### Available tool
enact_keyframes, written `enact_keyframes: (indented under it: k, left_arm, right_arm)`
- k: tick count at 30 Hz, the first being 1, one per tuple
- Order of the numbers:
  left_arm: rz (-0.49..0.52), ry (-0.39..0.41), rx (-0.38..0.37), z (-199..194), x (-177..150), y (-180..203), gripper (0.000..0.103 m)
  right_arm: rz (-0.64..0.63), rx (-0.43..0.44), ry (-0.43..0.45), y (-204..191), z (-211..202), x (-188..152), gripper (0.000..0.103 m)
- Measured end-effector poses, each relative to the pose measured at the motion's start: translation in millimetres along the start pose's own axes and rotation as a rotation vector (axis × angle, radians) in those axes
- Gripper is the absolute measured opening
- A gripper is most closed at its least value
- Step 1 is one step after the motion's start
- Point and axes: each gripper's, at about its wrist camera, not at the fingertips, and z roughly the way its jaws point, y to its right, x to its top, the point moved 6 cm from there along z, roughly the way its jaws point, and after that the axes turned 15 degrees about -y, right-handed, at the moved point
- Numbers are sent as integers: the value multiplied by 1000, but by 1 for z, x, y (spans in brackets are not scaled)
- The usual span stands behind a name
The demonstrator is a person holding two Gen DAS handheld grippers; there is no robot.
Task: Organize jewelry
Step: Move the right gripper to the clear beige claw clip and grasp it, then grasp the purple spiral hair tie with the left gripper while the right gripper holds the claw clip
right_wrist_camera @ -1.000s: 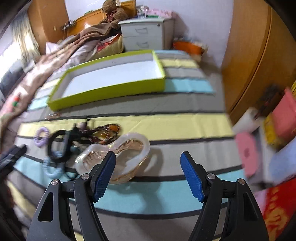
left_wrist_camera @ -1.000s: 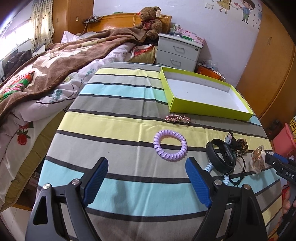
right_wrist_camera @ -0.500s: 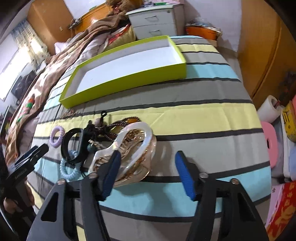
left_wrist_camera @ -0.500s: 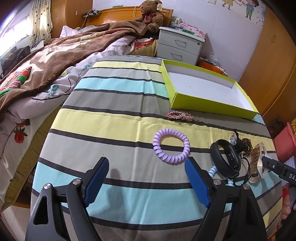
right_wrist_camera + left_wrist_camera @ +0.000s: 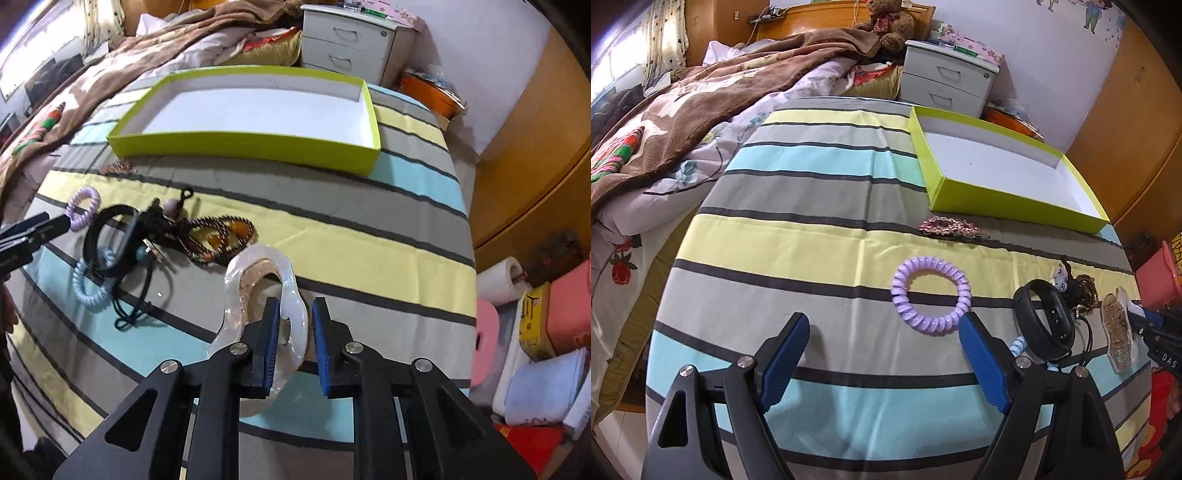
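My right gripper [image 5: 294,318] is shut on the rim of a clear and gold hair clip [image 5: 258,273], tilted up off the striped cloth; the clip also shows in the left wrist view [image 5: 1117,332]. My left gripper [image 5: 882,332] is open and empty, just short of a purple coil hair tie [image 5: 931,295]. A black band [image 5: 109,240], a light blue coil tie [image 5: 86,284], a brown beaded bracelet [image 5: 221,236] and black cords lie in a heap left of the clip. A pink jewelled clip [image 5: 947,226] lies near the empty green box [image 5: 236,142].
The striped cloth [image 5: 812,236] covers a table beside a bed with a brown blanket [image 5: 683,103]. A grey nightstand [image 5: 945,86] stands behind the box. Tissue rolls and coloured boxes [image 5: 535,325] sit beyond the table's right edge.
My right gripper moved in and closed on the clear hair clip, tipping it up. My left gripper edged slightly closer to the purple coil tie and stayed open.
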Motion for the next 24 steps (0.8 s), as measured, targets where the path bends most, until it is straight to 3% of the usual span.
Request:
enact_keyframes:
  k: [5,17,19,24]
  left_arm:
    - [7,-7,28,4,6,2,78]
    - [21,-2,122,9,22,5,63]
    - [23,3,123,9,24,8,58]
    - [67,21,112,8,27,22,37]
  right_arm:
    - [-13,-52,41,-2,2,-3,15]
    - [46,-11,95,10,-6,-3,15]
    - [48,-1,102,10,-7,-3,15]
    - [65,19,123,13,-10,-3,15]
